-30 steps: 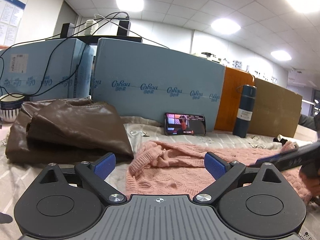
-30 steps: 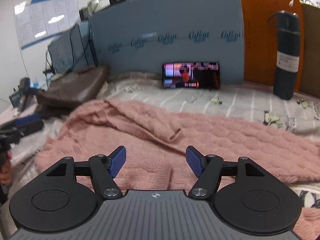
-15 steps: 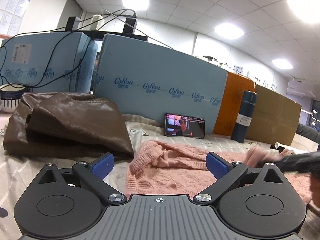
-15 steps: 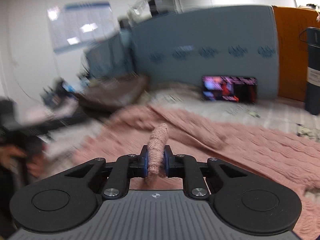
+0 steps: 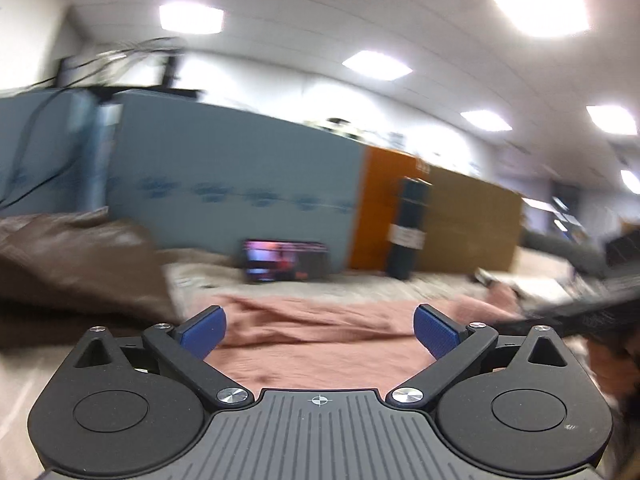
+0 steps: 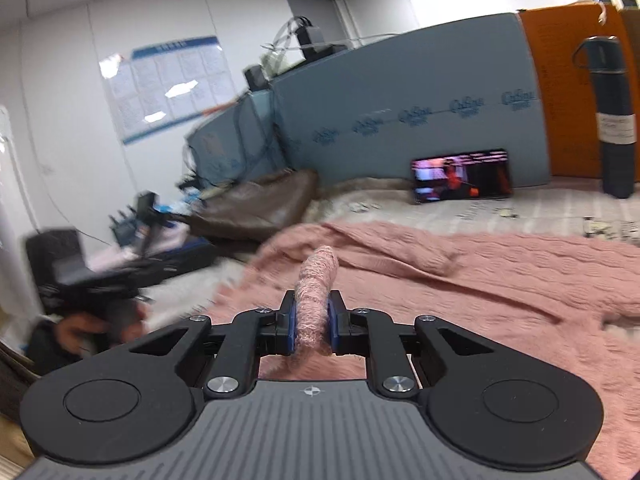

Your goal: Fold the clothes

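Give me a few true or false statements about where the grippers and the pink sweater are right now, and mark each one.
1. The right gripper is shut on a bunched fold of the pink sweater. True.
2. The left gripper is clamped on the sweater too. False: its jaws stand wide apart, holding nothing.
3. The phone leans against the blue foam board, its screen lit. True.
4. The dark bottle lies on its side on the sweater. False: it stands upright by the orange panel, off the sweater.
5. The brown garment lies beyond the sweater. True.

Pink knit sweater (image 6: 500,276) — spread, one fold pinched
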